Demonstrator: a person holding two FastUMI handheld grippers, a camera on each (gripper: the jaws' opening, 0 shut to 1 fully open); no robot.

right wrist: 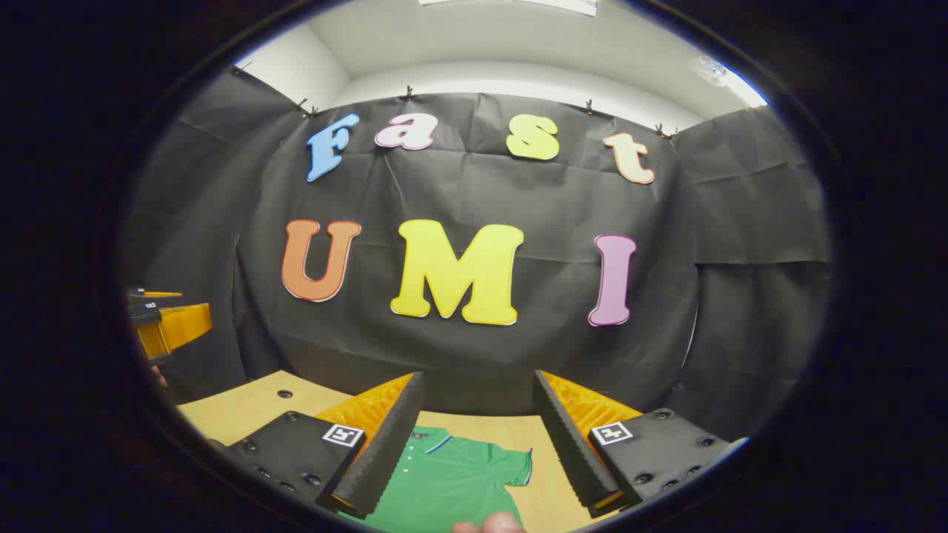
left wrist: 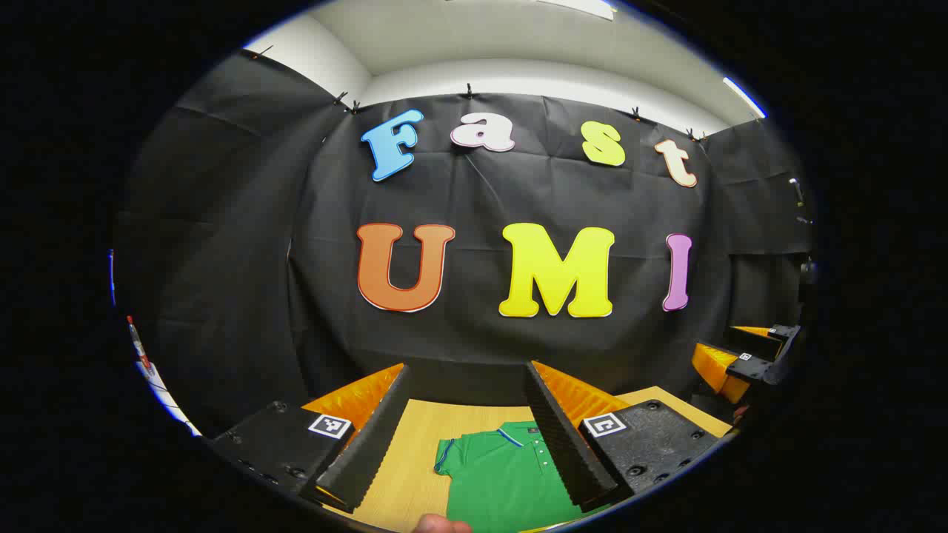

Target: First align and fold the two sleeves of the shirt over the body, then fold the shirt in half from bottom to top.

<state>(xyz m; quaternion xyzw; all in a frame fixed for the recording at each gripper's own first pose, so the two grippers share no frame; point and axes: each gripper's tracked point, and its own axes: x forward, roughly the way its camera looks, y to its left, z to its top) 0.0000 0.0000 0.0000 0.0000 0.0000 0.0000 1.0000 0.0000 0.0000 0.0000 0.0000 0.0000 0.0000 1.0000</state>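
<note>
A green polo shirt with a blue-trimmed collar lies flat on the wooden table, collar toward the booth wall. In the left gripper view my left gripper hangs open above it, nothing between its fingers; one short sleeve spreads to the left. In the right gripper view my right gripper is also open and empty over the shirt, whose other sleeve points right. Each gripper appears at the edge of the other's view: the right gripper, the left gripper.
The black cloth wall closes the table's far side and both flanks. Bare tabletop with small holes lies left of the shirt in the right gripper view. A fingertip of the holding hand pokes in at the bottom.
</note>
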